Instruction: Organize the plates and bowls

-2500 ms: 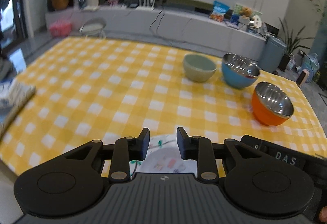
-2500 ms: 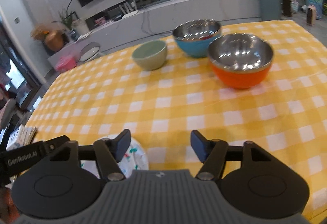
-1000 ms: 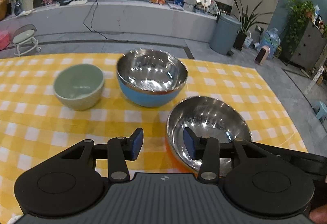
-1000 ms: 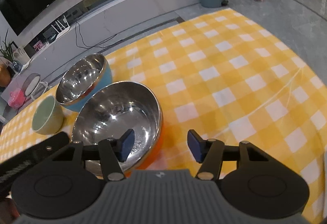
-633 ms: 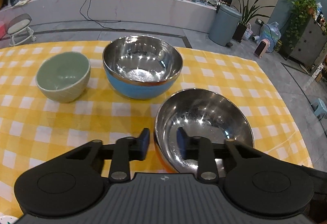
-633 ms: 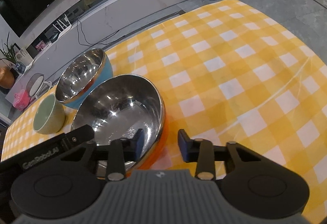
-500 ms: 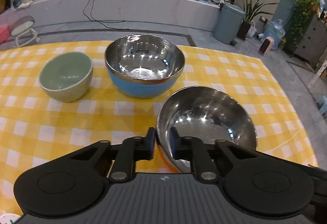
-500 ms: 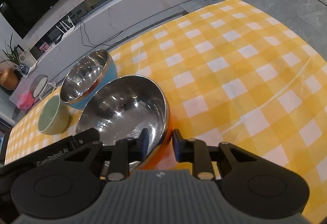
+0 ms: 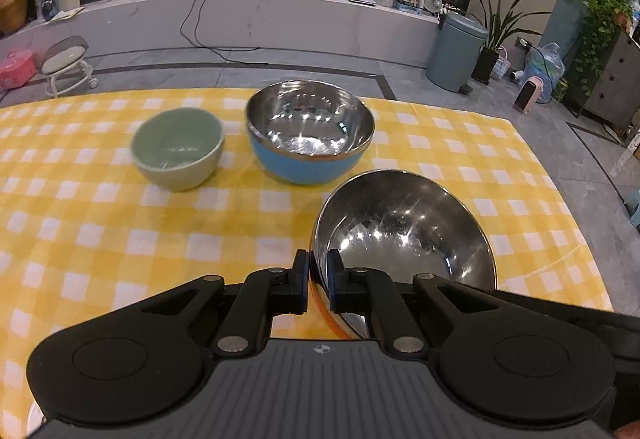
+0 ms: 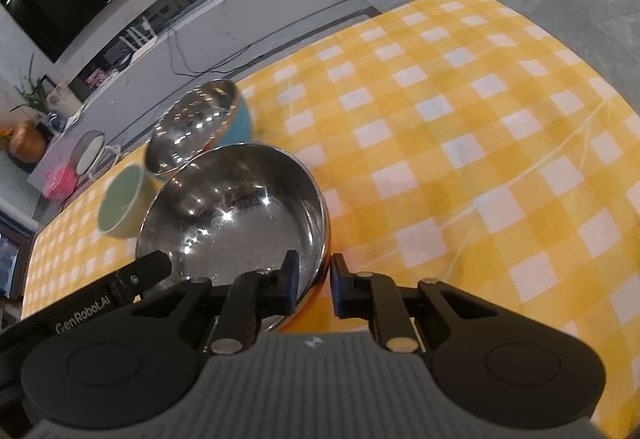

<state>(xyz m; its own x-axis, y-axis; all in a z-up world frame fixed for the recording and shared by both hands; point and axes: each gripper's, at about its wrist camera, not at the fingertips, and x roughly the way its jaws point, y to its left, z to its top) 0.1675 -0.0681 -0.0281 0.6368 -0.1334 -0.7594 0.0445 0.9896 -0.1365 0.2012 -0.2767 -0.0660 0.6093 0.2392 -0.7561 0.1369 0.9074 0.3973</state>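
From the left wrist, the left gripper (image 9: pixel 318 281) is pinching the near rim of the orange bowl (image 9: pixel 404 235), one finger outside and one inside the shiny steel. The bowl is tipped a bit over the yellow checked cloth (image 9: pixel 120 239). The blue bowl (image 9: pixel 310 133) sits just past it, and the green bowl (image 9: pixel 177 147) is beside the blue one, farther left. From the right wrist, the right gripper (image 10: pixel 314 281) has its jaws closing on the other side of the same orange bowl (image 10: pixel 236 215), with the rim between them. The left gripper's arm (image 10: pixel 120 289) reaches in from the left. The blue bowl (image 10: pixel 200 127) and the green bowl (image 10: pixel 120 203) sit behind.
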